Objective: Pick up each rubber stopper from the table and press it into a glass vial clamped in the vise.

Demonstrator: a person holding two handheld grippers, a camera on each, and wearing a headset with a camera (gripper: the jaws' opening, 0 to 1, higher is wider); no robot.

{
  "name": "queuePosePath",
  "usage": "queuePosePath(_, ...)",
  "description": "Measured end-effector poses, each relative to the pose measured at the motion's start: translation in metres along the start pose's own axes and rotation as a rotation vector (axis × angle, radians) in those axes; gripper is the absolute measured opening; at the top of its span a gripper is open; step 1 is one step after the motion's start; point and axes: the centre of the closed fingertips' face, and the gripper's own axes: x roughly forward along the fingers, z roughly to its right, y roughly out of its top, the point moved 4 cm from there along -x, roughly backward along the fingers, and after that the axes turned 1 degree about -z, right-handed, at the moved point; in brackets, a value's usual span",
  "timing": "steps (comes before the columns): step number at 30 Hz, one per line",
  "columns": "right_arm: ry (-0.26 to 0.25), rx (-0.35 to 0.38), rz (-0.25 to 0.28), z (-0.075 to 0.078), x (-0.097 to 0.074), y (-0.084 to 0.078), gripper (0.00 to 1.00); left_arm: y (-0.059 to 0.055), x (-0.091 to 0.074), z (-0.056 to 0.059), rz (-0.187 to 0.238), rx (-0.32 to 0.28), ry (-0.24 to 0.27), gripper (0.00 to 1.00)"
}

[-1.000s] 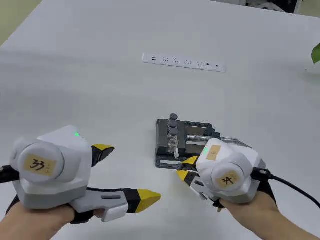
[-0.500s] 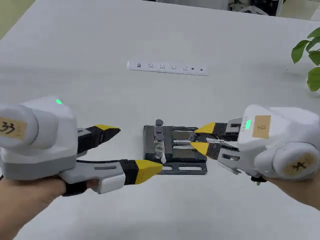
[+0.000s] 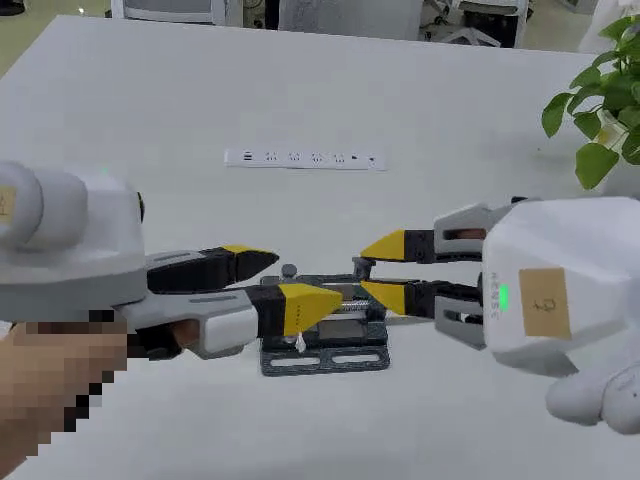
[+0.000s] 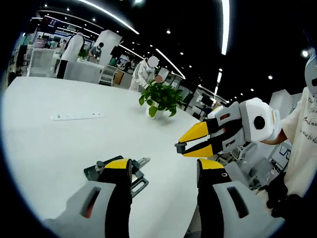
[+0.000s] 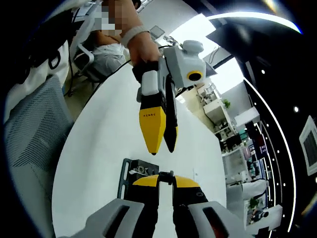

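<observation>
Left claw (image 3: 310, 280), yellow-tipped jaws spread wide and empty, hangs just above the dark metal vise (image 3: 325, 358). The right claw (image 3: 362, 270) faces it from the vise's other side, jaws drawn almost together on what looks like a small dark rubber stopper (image 4: 178, 147) pinched at the very tips, above the vise and not yet at a vial. One grey-capped vial top (image 3: 289, 271) pokes up at the vise's far edge; the glass below is mostly hidden behind the left claw. The stopper is probably light, soft and grippy, so a pinch across its sides should hold and leave its lower end free for the neck. The glass is likely brittle, so the press wants to go straight down, gently. The vise sits on a plain white surface (image 3: 150, 120), with a white power strip (image 3: 305, 158) well beyond it and a green leafy plant (image 3: 600, 110) far to its right. The gripper views show an open office with strip ceiling lights and people.
</observation>
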Motion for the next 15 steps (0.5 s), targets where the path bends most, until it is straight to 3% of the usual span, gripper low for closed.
queuePosePath(8, 0.004, -0.073, 0.011, -0.006, 0.002, 0.009, 0.05, -0.001, 0.007, 0.015, 0.005, -0.051, -0.075, 0.27)
queuePosePath(15, 0.004, -0.093, 0.027, -0.004, 0.003, 0.016, 0.05, -0.005, 0.011, 0.022, -0.014, -0.063, -0.111, 0.19)
